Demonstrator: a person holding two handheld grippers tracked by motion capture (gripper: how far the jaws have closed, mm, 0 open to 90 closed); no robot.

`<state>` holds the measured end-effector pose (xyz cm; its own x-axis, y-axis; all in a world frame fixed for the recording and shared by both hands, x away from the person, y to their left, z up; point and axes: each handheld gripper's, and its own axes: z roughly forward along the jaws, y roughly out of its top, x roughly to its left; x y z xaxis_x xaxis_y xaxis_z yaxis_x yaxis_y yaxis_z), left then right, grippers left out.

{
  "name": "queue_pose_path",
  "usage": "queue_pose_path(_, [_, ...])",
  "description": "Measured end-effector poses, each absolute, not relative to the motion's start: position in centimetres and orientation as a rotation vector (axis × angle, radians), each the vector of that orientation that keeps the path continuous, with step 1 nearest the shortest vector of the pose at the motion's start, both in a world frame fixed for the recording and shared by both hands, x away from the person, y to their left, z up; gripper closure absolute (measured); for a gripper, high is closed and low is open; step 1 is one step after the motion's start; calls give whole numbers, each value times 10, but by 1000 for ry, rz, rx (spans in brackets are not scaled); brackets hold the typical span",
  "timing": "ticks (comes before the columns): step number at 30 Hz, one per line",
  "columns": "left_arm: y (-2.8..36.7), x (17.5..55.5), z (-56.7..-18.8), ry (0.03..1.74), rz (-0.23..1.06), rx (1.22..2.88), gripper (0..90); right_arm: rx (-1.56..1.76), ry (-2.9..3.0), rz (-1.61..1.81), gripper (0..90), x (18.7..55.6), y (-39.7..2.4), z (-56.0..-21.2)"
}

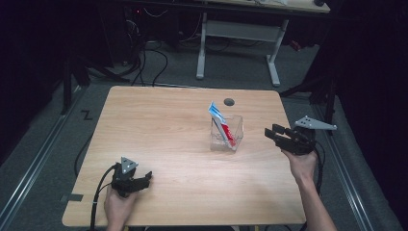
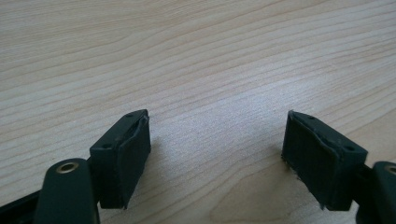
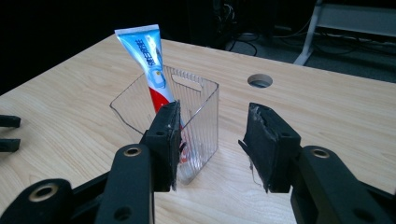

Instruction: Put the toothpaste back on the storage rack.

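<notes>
Light wood worktop, dark room with cables and a desk frame behind. Left gripper low near the front-left corner, jaws spread, nothing between them. Right gripper at the right edge, jaws spread, empty, just beside the clear plastic bin. Bin sits right of centre; a blue-white-red toothpaste tube stands tilted inside, crimped end up. Round grommet hole near the far edge.

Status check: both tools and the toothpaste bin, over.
Left tool open, empty, low over table. Right tool open, empty, right of clear bin. Toothpaste tube leaning inside bin. Nothing between.
</notes>
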<state>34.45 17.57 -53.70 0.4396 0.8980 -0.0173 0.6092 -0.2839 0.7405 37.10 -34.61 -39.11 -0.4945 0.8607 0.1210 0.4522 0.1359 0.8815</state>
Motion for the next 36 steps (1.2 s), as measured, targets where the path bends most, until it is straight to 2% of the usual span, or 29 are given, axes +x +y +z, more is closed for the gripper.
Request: queue_pose_path(36, [176, 345, -537, 1264, 539, 2006, 240, 1318, 2011, 1325, 555, 349, -355, -424])
